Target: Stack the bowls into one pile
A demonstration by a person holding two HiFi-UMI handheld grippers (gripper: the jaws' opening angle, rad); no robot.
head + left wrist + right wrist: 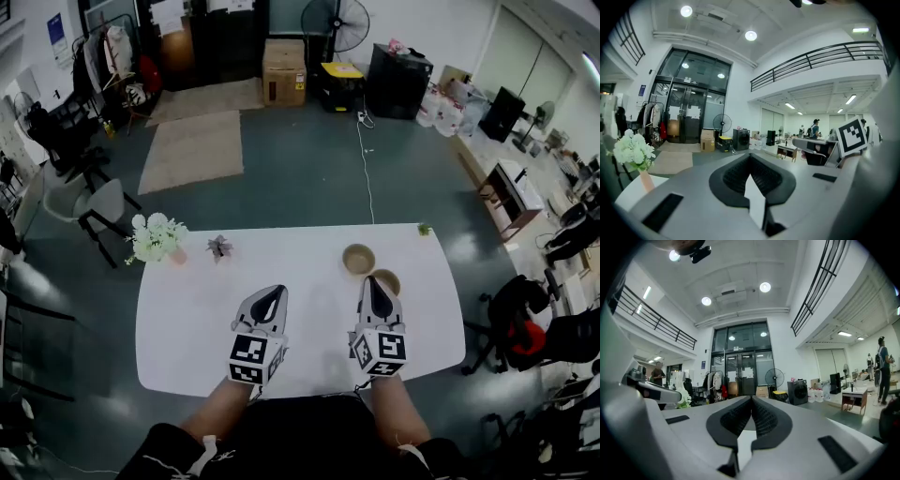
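Two tan bowls stand apart from each other on the right part of the white table (187, 309): one bowl (358, 259) farther back, the other bowl (387, 280) closer and partly behind my right gripper. In the head view my right gripper (368, 278) hovers just left of the nearer bowl, shut and holding nothing. My left gripper (278, 289) hangs over the table's middle, also shut and holding nothing. Both gripper views look level across the room, jaws pressed together at the tips of the left gripper (750, 154) and the right gripper (751, 398); no bowl shows in either.
A vase of white flowers (156, 236) and a small purple plant (220, 247) stand at the table's back left; a tiny green thing (424, 229) sits at the back right corner. Chairs (514, 323) stand by the table's right side.
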